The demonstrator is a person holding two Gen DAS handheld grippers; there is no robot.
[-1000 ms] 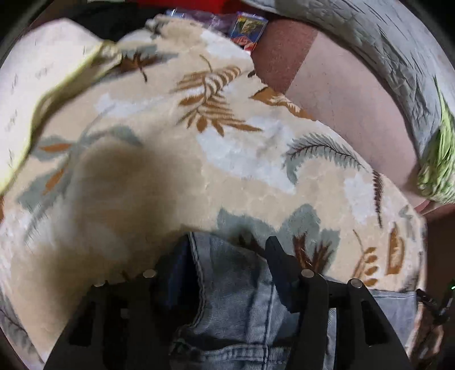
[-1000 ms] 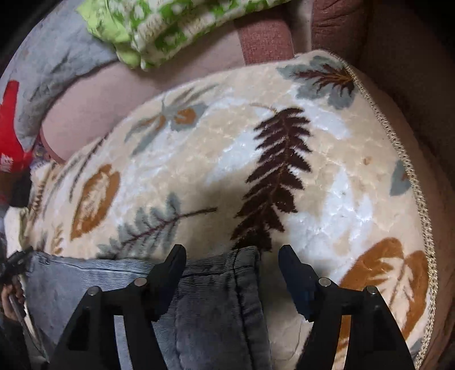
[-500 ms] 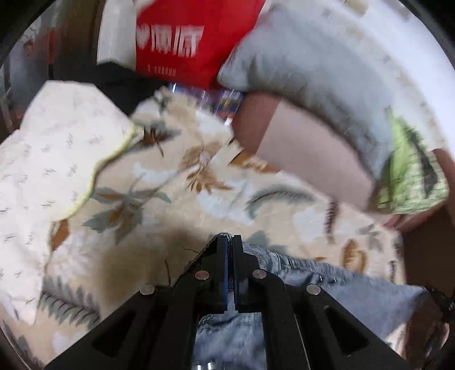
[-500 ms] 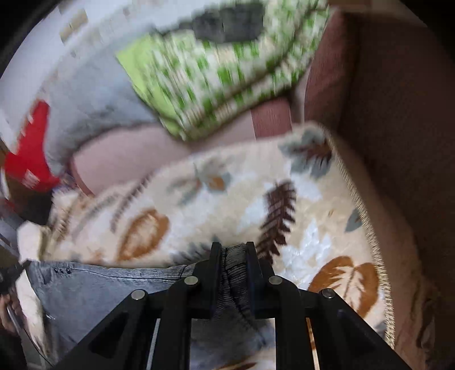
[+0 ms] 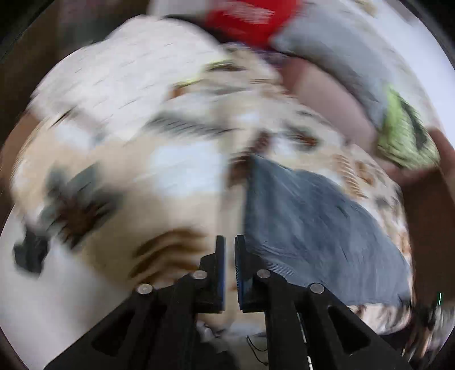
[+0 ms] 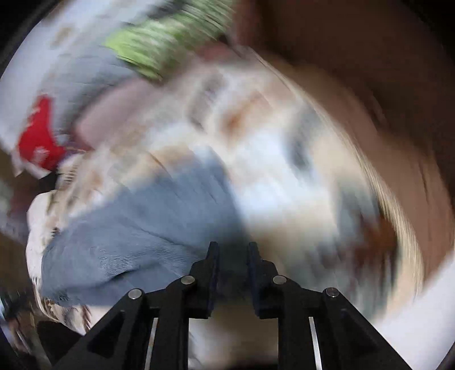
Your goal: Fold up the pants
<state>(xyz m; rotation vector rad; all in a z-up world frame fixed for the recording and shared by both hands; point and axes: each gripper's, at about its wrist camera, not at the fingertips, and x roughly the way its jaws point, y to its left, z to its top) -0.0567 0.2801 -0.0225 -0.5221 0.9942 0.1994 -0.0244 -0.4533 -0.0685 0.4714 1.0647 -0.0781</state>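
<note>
left gripper (image 5: pixel 230 242): jaws opening, only a narrow slit between them; the cloth edge sits against the right-hand finger, whether any is in the slit I cannot tell, frame is smeared
right gripper (image 6: pixel 231 250): jaws opening, gap wider than on the left; dark denim shows in the gap, whether the pads press it I cannot tell
pants (image 5: pixel 312 222): blue-grey denim spread on the leaf-print blanket (image 5: pixel 176 170), slanting to the right of the left gripper; in the right wrist view the same cloth fans out to the left
surroundings: grey cushion (image 5: pixel 335 54), green patterned cloth (image 5: pixel 403 133) and red item (image 5: pixel 250 17) beyond the blanket, well apart from the denim
risk 1: jaws open while both views blur, so a corner could drop short and land skewed
risk 2: one side lets go before the other, edge twists, fold line goes diagonal
risk 3: plush blanket drags under denim, bunching the lower layer
risk 4: blur hides edge alignment; check corners before pressing flat
</note>
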